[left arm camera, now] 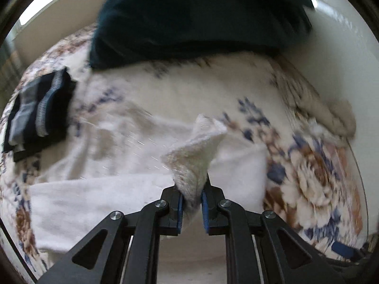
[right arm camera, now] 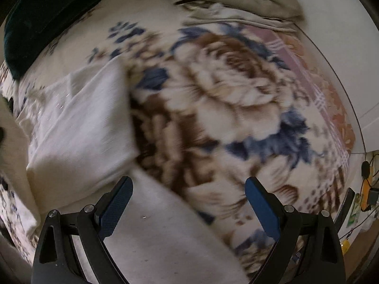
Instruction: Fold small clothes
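**Left pinches white garment; right spread above it**

Left gripper [left arm camera: 191, 203] jaws pressed onto a bunched corner of the white garment [left arm camera: 99, 189], which lies on the floral blanket [left arm camera: 315, 177]. Right gripper [right arm camera: 187, 201] jaws spread wide, holding nothing, over the garment's edge. Bare blanket lies ahead of it. Left view alone shows folded dark clothes [left arm camera: 38, 116] well apart and a dark pillow [left arm camera: 201, 16]. Both views blurred.

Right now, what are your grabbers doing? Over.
Left gripper shut on white knit garment. Right gripper open over it, holding nothing. Folded dark striped clothes lie apart. Nothing in the way.
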